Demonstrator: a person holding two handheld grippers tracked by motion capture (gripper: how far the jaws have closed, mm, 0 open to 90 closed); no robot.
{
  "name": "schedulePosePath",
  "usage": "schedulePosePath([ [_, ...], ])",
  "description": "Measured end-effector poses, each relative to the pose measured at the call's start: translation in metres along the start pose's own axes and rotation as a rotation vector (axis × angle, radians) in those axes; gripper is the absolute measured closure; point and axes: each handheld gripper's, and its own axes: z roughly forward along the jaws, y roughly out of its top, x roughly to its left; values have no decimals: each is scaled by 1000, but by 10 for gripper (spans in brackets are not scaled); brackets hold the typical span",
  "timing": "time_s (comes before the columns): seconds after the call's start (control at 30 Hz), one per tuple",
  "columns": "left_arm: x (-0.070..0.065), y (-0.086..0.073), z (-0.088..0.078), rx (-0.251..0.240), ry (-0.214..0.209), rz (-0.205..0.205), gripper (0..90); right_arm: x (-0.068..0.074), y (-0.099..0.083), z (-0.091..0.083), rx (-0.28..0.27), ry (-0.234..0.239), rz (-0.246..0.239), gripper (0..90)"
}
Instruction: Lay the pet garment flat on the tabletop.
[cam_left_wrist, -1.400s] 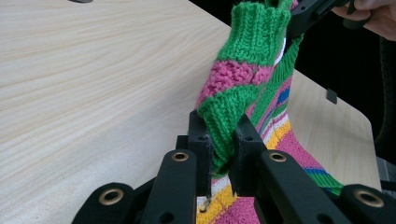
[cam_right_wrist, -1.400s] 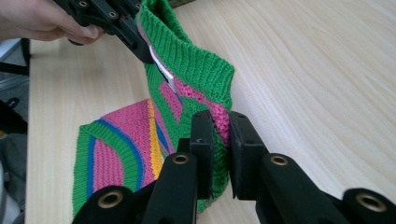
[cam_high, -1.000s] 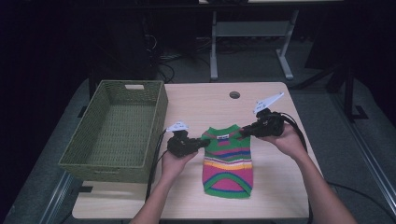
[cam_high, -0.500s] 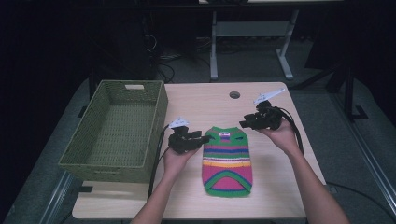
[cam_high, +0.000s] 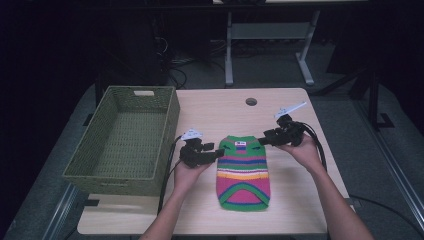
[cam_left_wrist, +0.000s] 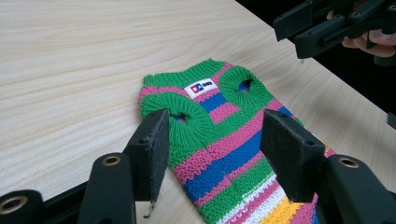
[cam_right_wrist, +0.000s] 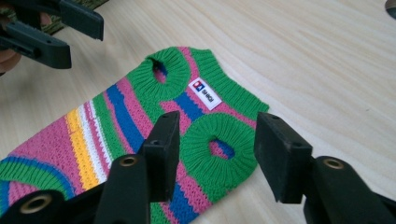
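I am holding both tongs over a small striped knit sweater (cam_high: 243, 172) that is lying flat on the pale wooden bench (cam_high: 225, 112), collar end pointing away from me. The left tongs (cam_high: 216, 152) are hovering at the sweater's left armhole (cam_left_wrist: 187, 116), jaws standing wide apart with nothing between them but the knit below. The right tongs (cam_high: 264, 140) are hanging just beside the right armhole (cam_right_wrist: 217, 140), jaws likewise spread and gripping nothing. The sweater is showing bands of green, pink, blue, white and yellow, with green ribbing at the collar and both armholes, and a small white label (cam_left_wrist: 199, 87) is sitting just below the collar. In the left gripper view the other tongs (cam_left_wrist: 308, 28) are showing at the upper right, past the bench edge; in the right gripper view the opposite pair (cam_right_wrist: 56, 32) is showing at the upper left. A green woven basket (cam_high: 125, 140) is standing on the bench to the left of the sweater, near my left hand (cam_high: 187, 172). A round cable hole (cam_high: 251, 101) is sitting in the bench top beyond the sweater.
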Motion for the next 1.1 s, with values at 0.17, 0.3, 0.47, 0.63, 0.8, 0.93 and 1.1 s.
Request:
schedulePosePath([
  [0.17, -2, 1, -3, -3, -11, 14, 399, -2, -6, -5, -20, 45, 23, 475],
  [0.3, -2, 1, -6, -9, -32, 15, 384, -4, -11, -8, -27, 75, 34, 461],
  [0.47, -2, 1, -11, -7, -41, 15, 372, -6, -15, -14, -42, 103, 45, 449],
  [0.63, -4, 1, -16, -11, -45, 24, 350, -5, -18, -18, -46, 120, 41, 440],
  [0.8, -5, 1, -18, -11, -67, 19, 334, -5, -24, -20, -47, 148, 45, 430],
  [0.93, -7, -1, -19, -12, -74, 22, 328, -5, -28, -21, -40, 156, 43, 425],
  [1.1, -8, -2, -20, -1, -77, 30, 324, -6, -33, -24, -50, 166, 52, 418],
])
